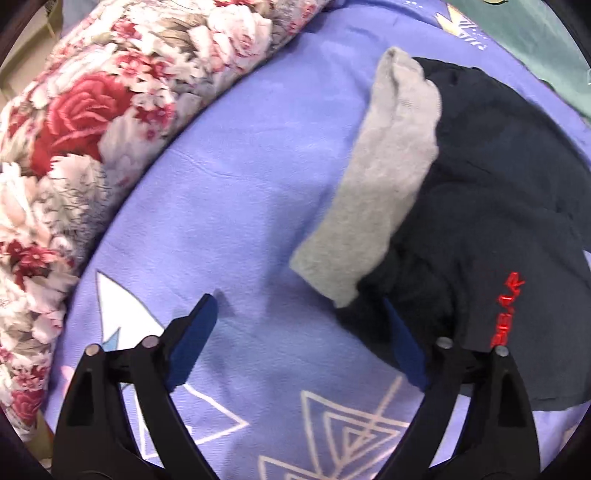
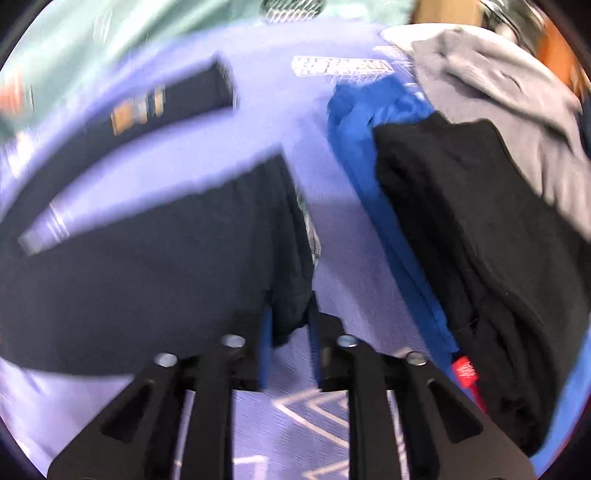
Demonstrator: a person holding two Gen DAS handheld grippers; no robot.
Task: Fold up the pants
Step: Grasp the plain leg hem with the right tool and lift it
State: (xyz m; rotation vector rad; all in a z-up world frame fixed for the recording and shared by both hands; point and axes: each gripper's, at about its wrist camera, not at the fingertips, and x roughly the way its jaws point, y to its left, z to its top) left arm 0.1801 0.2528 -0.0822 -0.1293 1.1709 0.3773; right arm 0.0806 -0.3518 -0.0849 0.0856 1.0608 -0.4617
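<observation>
The dark navy pants (image 1: 498, 206) lie on the purple bedsheet (image 1: 240, 206), with a grey inner band (image 1: 384, 184) turned out along their left side and red lettering (image 1: 508, 314) near the hem. My left gripper (image 1: 301, 328) stands wide open over the sheet. Its right finger (image 1: 404, 343) rests at the pants' near edge and nothing is pinched. In the right wrist view the pants (image 2: 147, 280) spread to the left. A bunched corner (image 2: 290, 317) of them fills the gap between the pads of my right gripper (image 2: 290, 339), which is shut on it.
A floral blanket (image 1: 92, 129) is heaped along the left of the bed. A pile of blue (image 2: 373, 122), black (image 2: 461, 221) and grey (image 2: 498, 85) garments lies to the right. A dark strip with orange marks (image 2: 140, 110) and green cloth (image 2: 92, 33) lie farther back.
</observation>
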